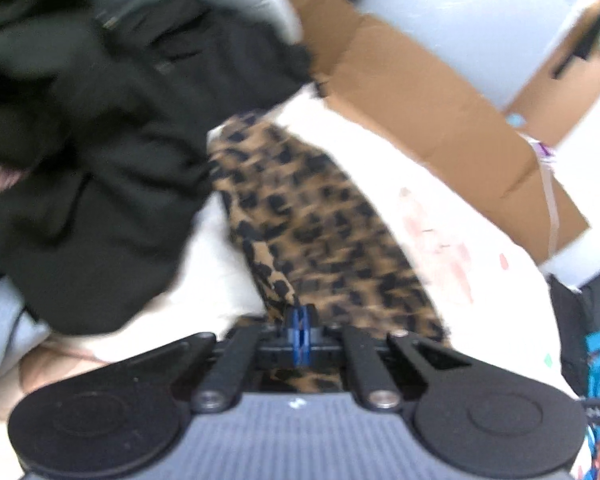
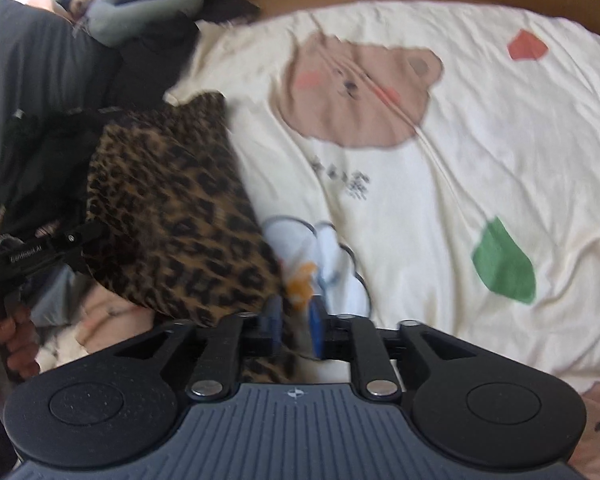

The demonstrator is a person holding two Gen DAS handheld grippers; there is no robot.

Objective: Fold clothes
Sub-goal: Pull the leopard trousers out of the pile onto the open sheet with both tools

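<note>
A leopard-print garment [image 1: 324,224] lies on a cream bedspread [image 1: 452,216]. My left gripper [image 1: 300,318] is shut on the garment's near edge, its blue pads pressed together over the cloth. In the right wrist view the same leopard garment [image 2: 172,216] hangs lifted at the left. My right gripper [image 2: 296,320] has its blue fingers a little apart, with a corner of the leopard cloth between them. The left gripper [image 2: 40,256] shows at the far left of that view, held by a hand.
A pile of black clothes [image 1: 84,168] lies left of the garment. An open cardboard box [image 1: 432,92] stands beyond the bed. The bedspread has a bear print [image 2: 356,88] and coloured patches. Grey and dark clothes [image 2: 52,64] lie at the far left.
</note>
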